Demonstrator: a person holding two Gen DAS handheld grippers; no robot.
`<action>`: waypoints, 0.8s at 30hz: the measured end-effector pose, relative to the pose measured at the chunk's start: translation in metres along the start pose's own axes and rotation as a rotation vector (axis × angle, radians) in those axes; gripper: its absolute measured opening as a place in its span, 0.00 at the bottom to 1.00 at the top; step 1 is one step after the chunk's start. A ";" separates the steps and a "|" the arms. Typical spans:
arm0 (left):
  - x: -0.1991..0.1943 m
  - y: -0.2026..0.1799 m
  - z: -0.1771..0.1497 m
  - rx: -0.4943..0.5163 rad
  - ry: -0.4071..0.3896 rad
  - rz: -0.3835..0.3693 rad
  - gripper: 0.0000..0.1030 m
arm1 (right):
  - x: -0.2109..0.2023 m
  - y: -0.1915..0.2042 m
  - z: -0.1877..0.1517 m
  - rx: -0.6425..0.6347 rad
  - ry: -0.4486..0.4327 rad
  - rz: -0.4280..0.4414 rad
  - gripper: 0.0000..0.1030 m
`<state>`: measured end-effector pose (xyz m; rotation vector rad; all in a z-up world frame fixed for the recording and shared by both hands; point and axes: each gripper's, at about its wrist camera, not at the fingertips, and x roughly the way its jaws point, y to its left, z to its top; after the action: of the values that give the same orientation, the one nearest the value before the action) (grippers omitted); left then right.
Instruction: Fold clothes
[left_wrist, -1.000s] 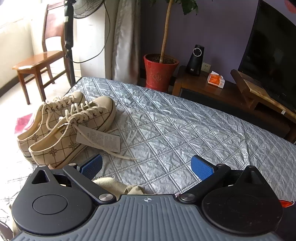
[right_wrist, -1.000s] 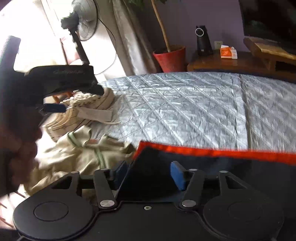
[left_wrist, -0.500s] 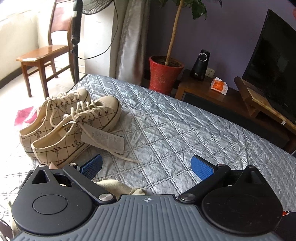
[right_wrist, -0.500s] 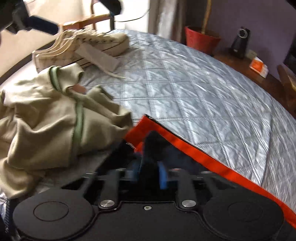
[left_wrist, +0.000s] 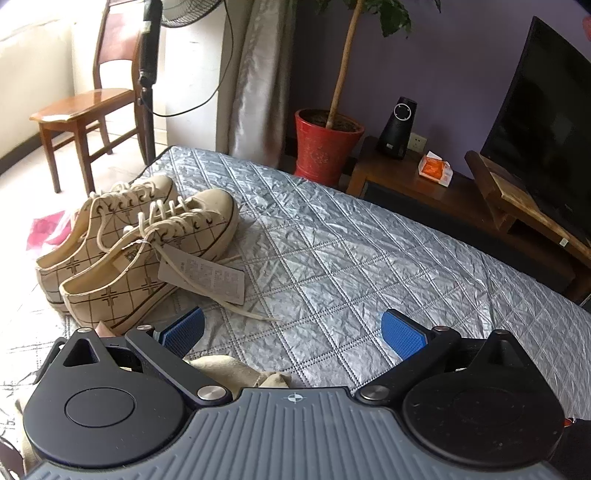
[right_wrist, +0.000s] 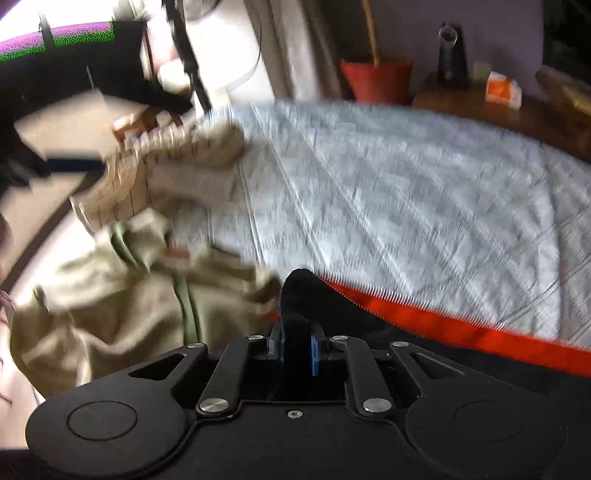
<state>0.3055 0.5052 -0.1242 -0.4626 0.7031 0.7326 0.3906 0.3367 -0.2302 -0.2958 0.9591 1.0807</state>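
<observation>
While the silver quilted bed (left_wrist: 369, 258) fills most of both views, a dark television (left_wrist: 546, 122) stands at the far right on a low wooden stand (left_wrist: 443, 192), with a red plant pot (left_wrist: 325, 144) beside it and a wooden chair (left_wrist: 81, 110) at the far left. On the near part of the bed lies a black garment with an orange edge (right_wrist: 424, 310), and just to its left a crumpled beige garment with a green stripe (right_wrist: 129, 306); the two touch where the black cloth bunches up. Farther left, a pair of cream checked sneakers (left_wrist: 147, 254) sits side by side on the bed, a paper tag (left_wrist: 203, 275) lying against the nearer shoe. The right claw (right_wrist: 297, 347) is pressed together on a raised fold of the black garment, though this view is blurred. The left claw (left_wrist: 291, 328) hangs over the bed with its blue pads (left_wrist: 400, 334) spread wide apart, gripping nothing, a bit of beige cloth showing just beneath it.
</observation>
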 end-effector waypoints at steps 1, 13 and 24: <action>0.000 0.000 0.000 0.001 0.000 -0.001 1.00 | 0.007 0.001 0.000 -0.007 -0.003 -0.013 0.19; 0.002 -0.001 0.000 0.000 0.010 0.000 1.00 | -0.055 0.051 -0.082 -0.286 -0.082 0.002 0.48; 0.005 -0.006 -0.003 0.008 0.022 -0.009 1.00 | -0.079 0.093 -0.137 -0.650 -0.042 -0.064 0.41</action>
<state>0.3115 0.5024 -0.1290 -0.4674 0.7238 0.7168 0.2308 0.2464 -0.2272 -0.8241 0.5324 1.3135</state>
